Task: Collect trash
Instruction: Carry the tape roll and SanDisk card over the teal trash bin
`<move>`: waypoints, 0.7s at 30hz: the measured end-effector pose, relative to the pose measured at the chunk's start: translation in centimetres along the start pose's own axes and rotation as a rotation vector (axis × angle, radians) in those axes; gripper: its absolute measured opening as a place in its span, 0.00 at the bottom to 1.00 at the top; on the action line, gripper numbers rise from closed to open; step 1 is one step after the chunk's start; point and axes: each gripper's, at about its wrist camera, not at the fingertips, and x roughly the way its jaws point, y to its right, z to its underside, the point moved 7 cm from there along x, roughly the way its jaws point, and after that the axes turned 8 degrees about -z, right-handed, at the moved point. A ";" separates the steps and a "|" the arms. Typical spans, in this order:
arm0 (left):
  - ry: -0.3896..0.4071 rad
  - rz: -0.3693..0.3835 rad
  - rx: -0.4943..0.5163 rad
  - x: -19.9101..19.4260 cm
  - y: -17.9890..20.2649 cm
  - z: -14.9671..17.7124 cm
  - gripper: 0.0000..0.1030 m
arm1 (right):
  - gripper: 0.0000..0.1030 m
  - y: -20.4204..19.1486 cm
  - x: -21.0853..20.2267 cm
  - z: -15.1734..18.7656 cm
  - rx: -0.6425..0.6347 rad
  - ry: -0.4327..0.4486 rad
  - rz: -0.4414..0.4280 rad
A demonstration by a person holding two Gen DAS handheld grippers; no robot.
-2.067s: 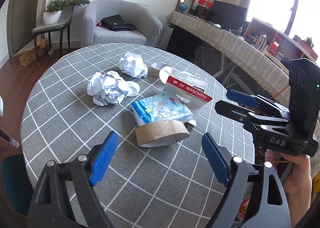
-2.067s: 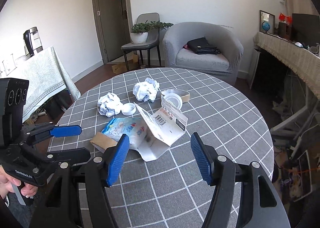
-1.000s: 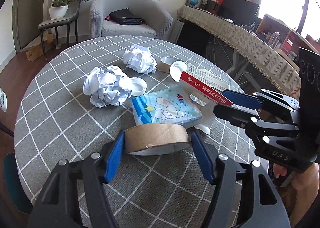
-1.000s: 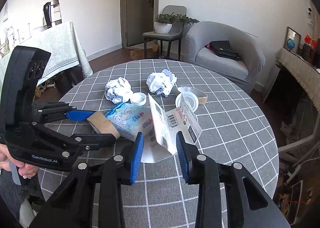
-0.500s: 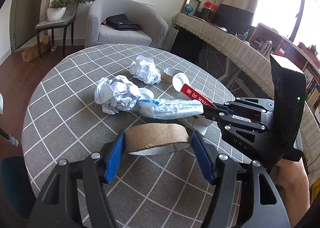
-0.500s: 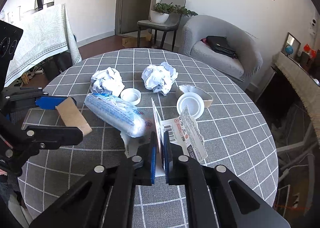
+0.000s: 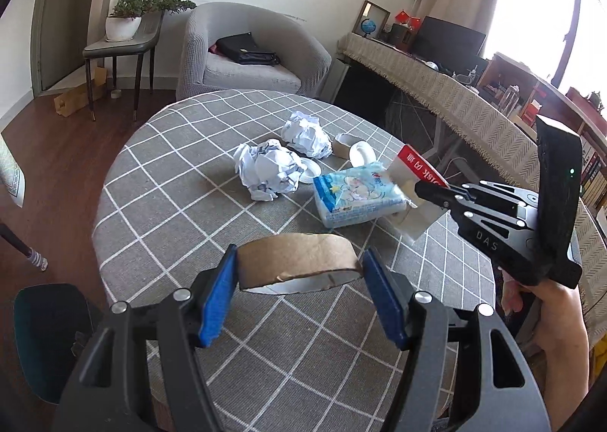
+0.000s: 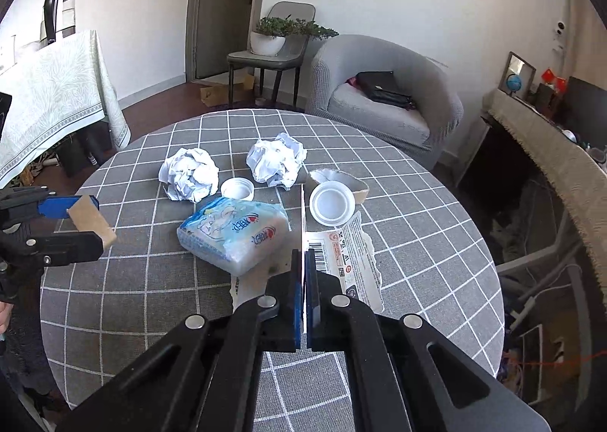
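Lifted off the table point(image 7: 159, 204), cardboard ring point(image 7: 297, 261) sits clamped in left claw point(image 7: 299, 299).

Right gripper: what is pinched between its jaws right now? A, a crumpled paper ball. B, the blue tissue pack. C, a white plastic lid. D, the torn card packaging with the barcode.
D: the right gripper is shut on the thin edge of the torn card packaging, while the tissue pack lies beside it.
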 end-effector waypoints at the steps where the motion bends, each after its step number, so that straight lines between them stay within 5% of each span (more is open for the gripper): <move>1: 0.001 -0.003 -0.002 -0.3 -0.2 0.2 0.66 | 0.01 0.1 -0.6 -0.2 0.012 0.017 0.003; 7: 0.012 -0.020 -0.004 -2.2 -1.6 1.0 0.66 | 0.01 -1.2 -2.9 -1.2 0.033 0.085 0.023; 21: 0.060 -0.136 -0.028 -5.9 -8.8 1.5 0.66 | 0.01 -7.9 -1.6 -3.0 0.024 0.102 -0.101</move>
